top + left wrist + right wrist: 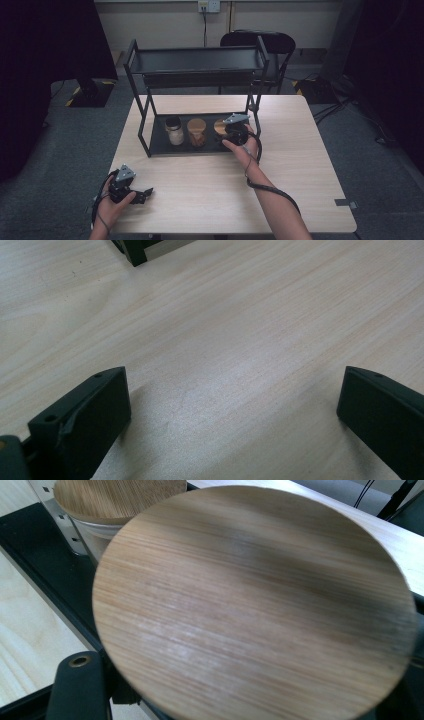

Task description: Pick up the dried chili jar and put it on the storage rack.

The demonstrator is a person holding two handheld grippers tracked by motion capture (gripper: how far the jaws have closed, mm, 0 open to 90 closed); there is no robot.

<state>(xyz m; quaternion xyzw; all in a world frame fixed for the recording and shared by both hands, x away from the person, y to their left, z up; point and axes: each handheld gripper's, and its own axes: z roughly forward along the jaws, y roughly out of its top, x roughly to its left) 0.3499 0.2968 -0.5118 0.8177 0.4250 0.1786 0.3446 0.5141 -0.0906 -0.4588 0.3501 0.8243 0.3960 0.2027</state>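
Three jars stand in a row on the lower shelf [159,142] of a black two-tier rack [200,60]. The left jar [174,131] has pale contents; the middle jar [196,131] has a round wooden lid. My right gripper [231,134] is shut on the right jar [220,126], reaching in from the front. In the right gripper view its wooden lid [255,605] looms close above one black finger [75,687], with the middle jar's lid [115,497] behind. My left gripper [145,192] rests open on the table's front left, its fingers [100,410] wide apart over bare wood.
The rack stands at the back middle of the light wooden table [300,165], its upper shelf overhanging the jars and its right posts [257,107] close to my right gripper. A black chair [270,42] stands behind the table. A rack foot [134,252] lies ahead of the left gripper.
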